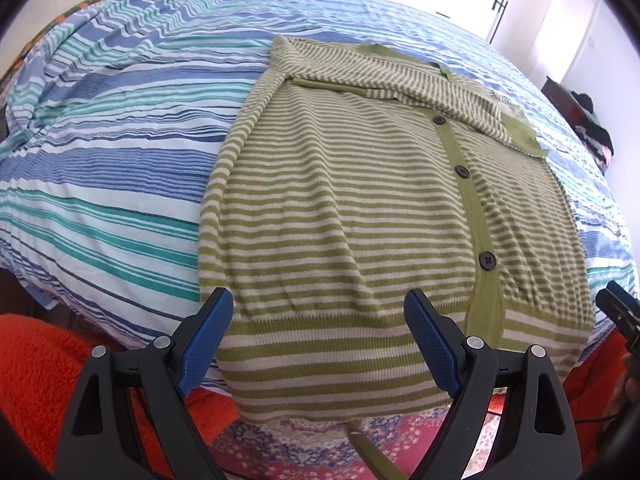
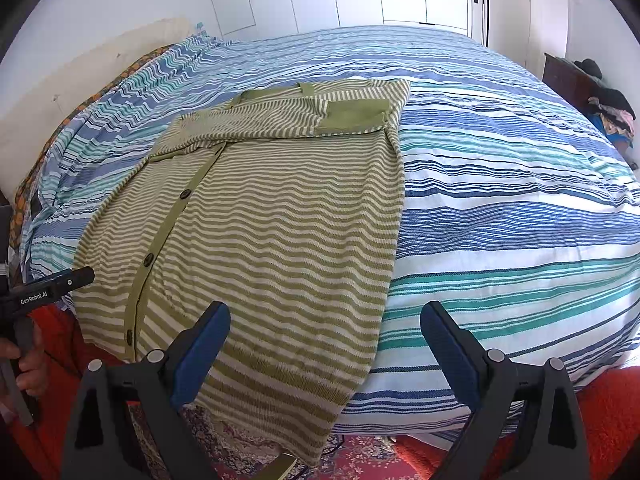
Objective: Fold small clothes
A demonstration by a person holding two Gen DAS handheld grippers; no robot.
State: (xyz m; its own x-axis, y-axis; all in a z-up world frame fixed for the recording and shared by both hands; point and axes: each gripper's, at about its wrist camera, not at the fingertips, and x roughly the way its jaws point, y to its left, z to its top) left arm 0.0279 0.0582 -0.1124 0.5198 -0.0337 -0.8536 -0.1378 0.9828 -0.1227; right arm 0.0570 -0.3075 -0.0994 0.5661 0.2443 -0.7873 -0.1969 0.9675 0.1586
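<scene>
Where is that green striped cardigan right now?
The green striped cardigan lies flat on the blue striped bedspread, sleeves folded across its top, its hem hanging over the near bed edge below both open claws.

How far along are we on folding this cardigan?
Done: both sleeves lie folded across the cardigan's chest on the bed. In hand: nothing; left gripper and right gripper hover open near the hem. Left: folding the hem up.

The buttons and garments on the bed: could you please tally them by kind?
Cardigan: 1
Black buttons showing on it: 3 in the left wrist view
Bedspread: 1
Total: 5
</scene>
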